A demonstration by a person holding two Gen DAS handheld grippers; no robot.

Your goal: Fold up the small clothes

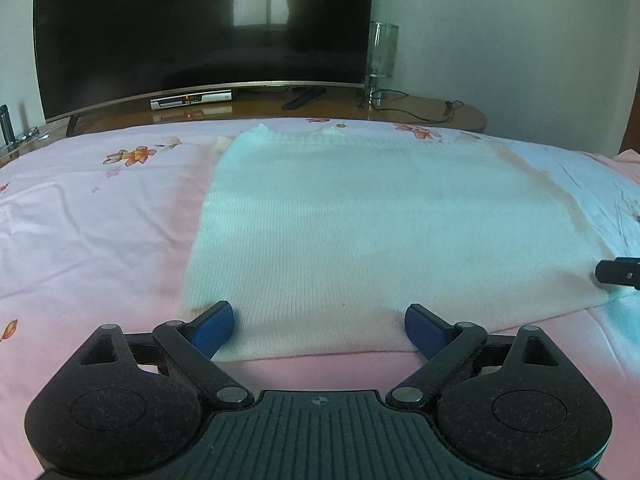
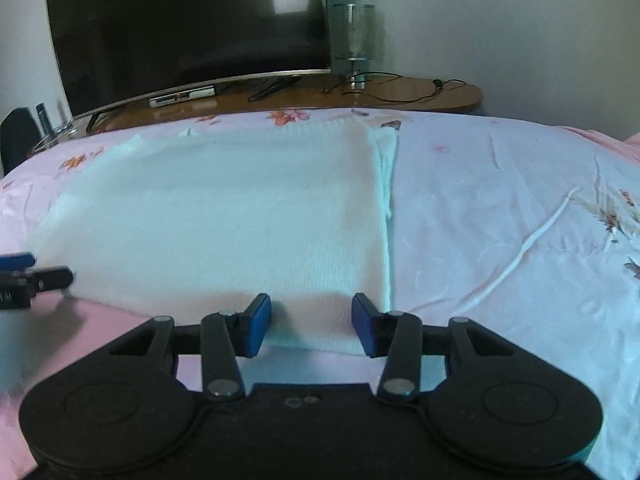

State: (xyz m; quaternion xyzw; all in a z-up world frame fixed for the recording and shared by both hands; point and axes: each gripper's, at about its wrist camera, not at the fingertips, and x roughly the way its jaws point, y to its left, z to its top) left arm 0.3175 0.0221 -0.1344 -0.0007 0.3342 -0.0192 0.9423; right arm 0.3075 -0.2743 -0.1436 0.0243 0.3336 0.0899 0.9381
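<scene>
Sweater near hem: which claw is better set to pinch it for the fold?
Roughly even. Left claw and right claw both stand open astride the white sweater near its hem, one by each near corner; the right sits closer to its side edge, so marginally right.

A white ribbed knit sweater (image 1: 352,232) lies flat on the pink floral bed (image 1: 80,216), folded into a neat rectangle. Its neckline end points toward the TV (image 1: 200,28), and its hem lies at the bed's near edge.

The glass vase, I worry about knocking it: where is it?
In both views the glass vase stands on the wooden stand, just right of the TV, beyond the bed.
</scene>
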